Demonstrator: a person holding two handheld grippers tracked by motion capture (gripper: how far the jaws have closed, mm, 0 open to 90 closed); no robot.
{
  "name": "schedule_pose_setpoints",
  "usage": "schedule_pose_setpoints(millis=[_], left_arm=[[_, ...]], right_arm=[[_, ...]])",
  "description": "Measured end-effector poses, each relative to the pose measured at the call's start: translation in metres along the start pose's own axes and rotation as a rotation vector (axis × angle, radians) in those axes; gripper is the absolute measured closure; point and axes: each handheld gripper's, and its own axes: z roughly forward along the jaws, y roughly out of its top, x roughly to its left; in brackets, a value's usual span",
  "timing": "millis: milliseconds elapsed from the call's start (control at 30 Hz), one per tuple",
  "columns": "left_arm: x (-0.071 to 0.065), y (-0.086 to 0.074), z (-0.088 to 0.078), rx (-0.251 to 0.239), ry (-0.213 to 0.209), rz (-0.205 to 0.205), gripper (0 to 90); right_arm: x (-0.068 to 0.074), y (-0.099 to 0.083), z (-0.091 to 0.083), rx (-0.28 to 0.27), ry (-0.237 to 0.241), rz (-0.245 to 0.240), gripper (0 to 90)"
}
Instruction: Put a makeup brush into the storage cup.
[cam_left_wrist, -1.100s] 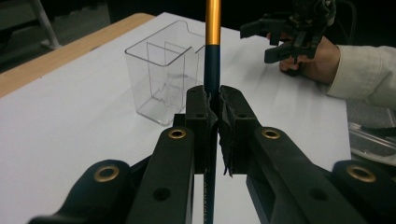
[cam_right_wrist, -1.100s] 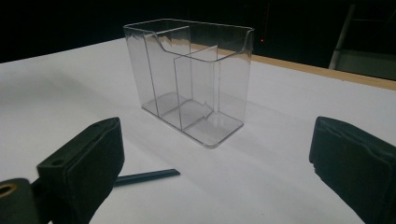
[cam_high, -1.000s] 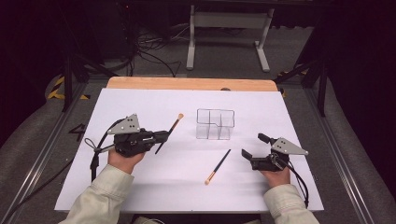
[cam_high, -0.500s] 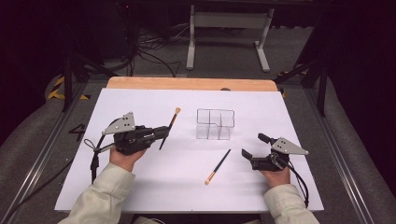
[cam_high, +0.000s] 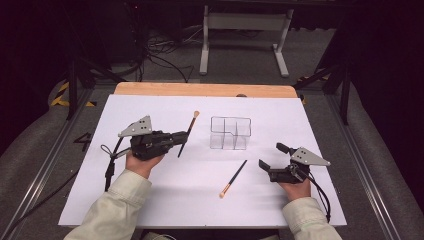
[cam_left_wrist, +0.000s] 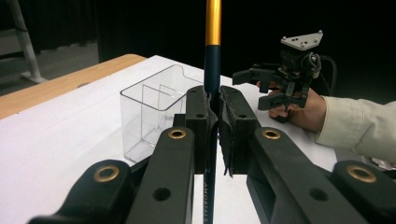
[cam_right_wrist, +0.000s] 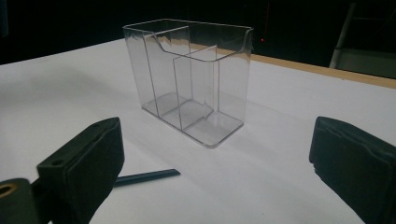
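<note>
High view: the left gripper (cam_high: 181, 140) is seen left of centre on the white counter (cam_high: 150, 210), held in the person's left hand (cam_high: 142, 162), with its jaws clamped on the dark handle of a makeup brush (cam_high: 188, 131). That brush is carried above the counter, tilted, its tan bristle tip pointing away from the person and its dark end toward them. Just beside it, to the right, a clear plastic organizer (cam_high: 230, 133) with several compartments stands upright on the counter; brush and organizer are apart.

A second brush (cam_high: 233, 178) lies flat on the counter, nearer the person than the organizer, its tan bristles toward the person and its dark handle pointing toward the organizer. It is not touched by either gripper.

The right gripper (cam_high: 271, 156) is held low at the right side of the counter in the right hand (cam_high: 295, 187), its jaws spread wide with nothing between them.

In the left gripper view, the two black pads (cam_left_wrist: 238, 126) are seen pressed together on the dark blue handle, with a gold ferrule rising above them and the organizer behind.

In the right gripper view, the organizer is framed between the open jaws, and the dark handle end of the lying brush is seen beside one jaw.
</note>
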Motion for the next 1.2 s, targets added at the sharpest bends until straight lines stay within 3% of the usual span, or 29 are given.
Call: schedule_pose_setpoints(millis=[333,833,1200], left_arm=[[0.004,0.014,0.018,-0.013,-0.010,0.003,82.6],[0.007,0.030,0.042,-0.011,0.016,0.039,82.6],[0.008,0.043,0.068,-0.011,0.001,0.043,82.6]], right_arm=[[0.000,0.000,0.000,-0.001,0.004,0.001,3.9],[-0.002,-0.001,0.001,-0.002,0.009,0.021,3.9],[-0.004,-0.002,0.002,0.002,0.010,0.043,3.9]])
